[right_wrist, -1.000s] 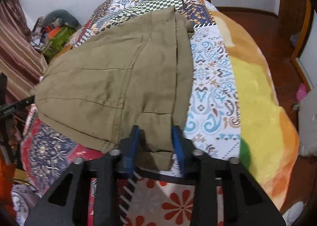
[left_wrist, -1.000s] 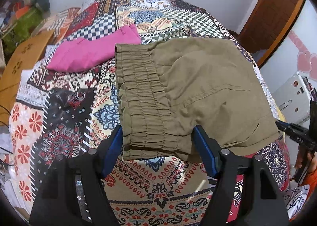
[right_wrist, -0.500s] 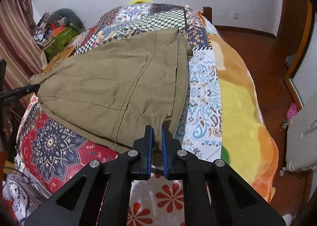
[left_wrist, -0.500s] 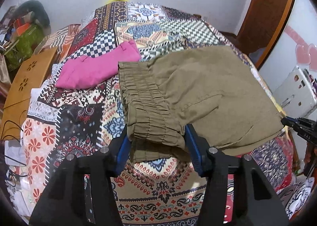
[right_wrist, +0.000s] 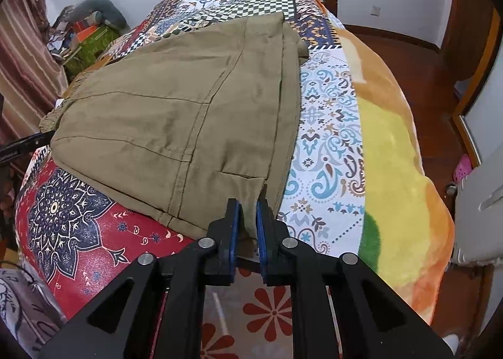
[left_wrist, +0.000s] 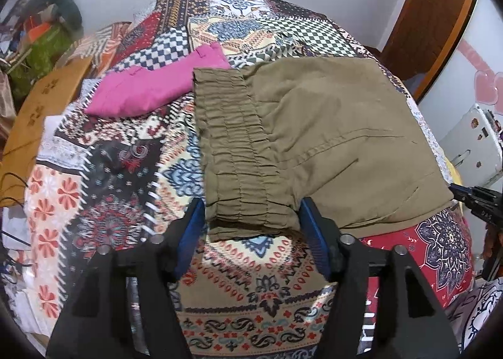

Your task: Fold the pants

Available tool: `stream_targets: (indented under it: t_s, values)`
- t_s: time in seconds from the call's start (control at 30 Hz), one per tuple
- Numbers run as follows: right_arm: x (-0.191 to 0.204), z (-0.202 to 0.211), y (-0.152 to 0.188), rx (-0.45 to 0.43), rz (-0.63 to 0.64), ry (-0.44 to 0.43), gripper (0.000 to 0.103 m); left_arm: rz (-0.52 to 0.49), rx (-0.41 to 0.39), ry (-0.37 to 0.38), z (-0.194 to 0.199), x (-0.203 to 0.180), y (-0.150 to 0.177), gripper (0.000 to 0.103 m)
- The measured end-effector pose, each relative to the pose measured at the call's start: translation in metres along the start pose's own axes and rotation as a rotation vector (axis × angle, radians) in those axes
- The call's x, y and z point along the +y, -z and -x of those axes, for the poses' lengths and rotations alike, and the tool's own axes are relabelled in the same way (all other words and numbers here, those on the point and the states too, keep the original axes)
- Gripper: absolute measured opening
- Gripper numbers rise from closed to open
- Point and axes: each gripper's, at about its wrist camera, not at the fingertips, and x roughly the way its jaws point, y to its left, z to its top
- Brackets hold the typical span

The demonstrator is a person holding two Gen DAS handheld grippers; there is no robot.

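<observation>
The olive-green pants (left_wrist: 330, 138) lie folded on the patterned bedspread (left_wrist: 119, 170), with the gathered elastic waistband (left_wrist: 239, 151) toward my left gripper. My left gripper (left_wrist: 251, 217) is open, its blue pads straddling the near corner of the waistband. In the right wrist view the pants (right_wrist: 188, 113) spread across the bed, and my right gripper (right_wrist: 248, 217) is shut on the near hem corner of the pants. The right gripper's tip also shows at the right edge of the left wrist view (left_wrist: 474, 198).
A folded pink garment (left_wrist: 157, 88) lies on the bed left of the waistband. A wooden board (left_wrist: 41, 110) and clutter stand at the left. A yellow-orange blanket (right_wrist: 396, 151) covers the bed's right side. A wooden floor and door are at the far right.
My right gripper closed from open onto the hem corner of the pants. My left gripper stayed open around the waistband corner, narrowing briefly and then widening again.
</observation>
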Motion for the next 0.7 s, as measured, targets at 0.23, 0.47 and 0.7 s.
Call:
stream_targets:
  t_s: [0.23,0.47,0.7]
  values:
    - [-0.007,0.020,-0.014,-0.031,-0.018,0.039,0.029,0.009,-0.062,-0.055,0.027,0.010,-0.020,0.070]
    - [-0.011,0.040,-0.053,-0.151,-0.001,0.044,0.036,0.050,-0.123,-0.081,0.031,0.027,-0.059,0.072]
    - [-0.009,0.025,-0.104,-0.225,0.039,0.069,0.041,0.033,-0.106,-0.103,-0.004,0.029,-0.099,0.072]
